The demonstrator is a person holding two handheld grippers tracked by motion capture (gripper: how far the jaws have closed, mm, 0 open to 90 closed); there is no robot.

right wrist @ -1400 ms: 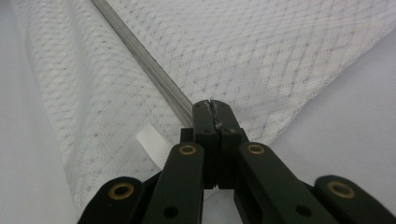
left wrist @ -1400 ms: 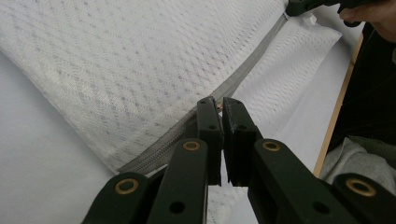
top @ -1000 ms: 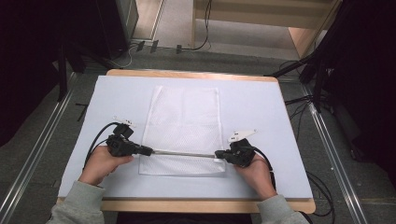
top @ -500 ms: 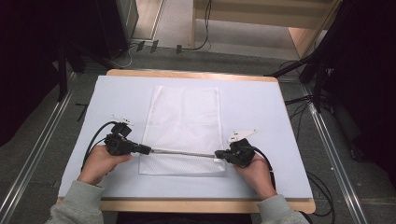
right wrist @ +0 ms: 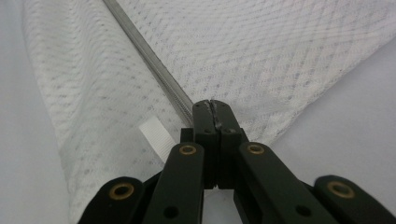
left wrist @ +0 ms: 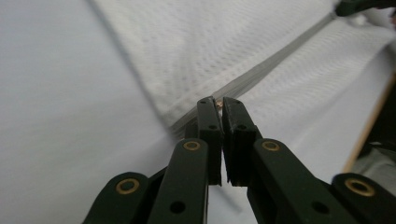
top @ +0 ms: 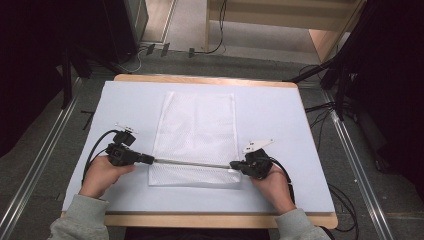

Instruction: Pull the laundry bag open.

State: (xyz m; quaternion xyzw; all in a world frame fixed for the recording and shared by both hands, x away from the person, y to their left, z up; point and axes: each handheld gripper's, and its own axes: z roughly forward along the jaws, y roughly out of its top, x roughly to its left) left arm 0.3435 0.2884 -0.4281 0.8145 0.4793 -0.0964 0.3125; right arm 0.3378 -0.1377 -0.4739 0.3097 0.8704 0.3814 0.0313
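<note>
hands (top: 102,175) low, grippers (top: 150,160) facing inward

A mesh bag (top: 196,135) lies mid-table (top: 280,115), its zipper (top: 192,163) running between left tool (top: 150,160) and right tool (top: 234,165).

Both grippers are black, the left gripper (top: 150,160) and the right gripper (top: 234,164) each trailing a black cable and topped by a pale three-cornered plate. Brass-coloured rivets stud the jaw links. The person wears grey sleeves (top: 80,220).

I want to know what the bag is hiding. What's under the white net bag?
Under the mesh bag lies the pale table cover, faintly visible through the weave. Whether anything is inside cannot be told.
</note>
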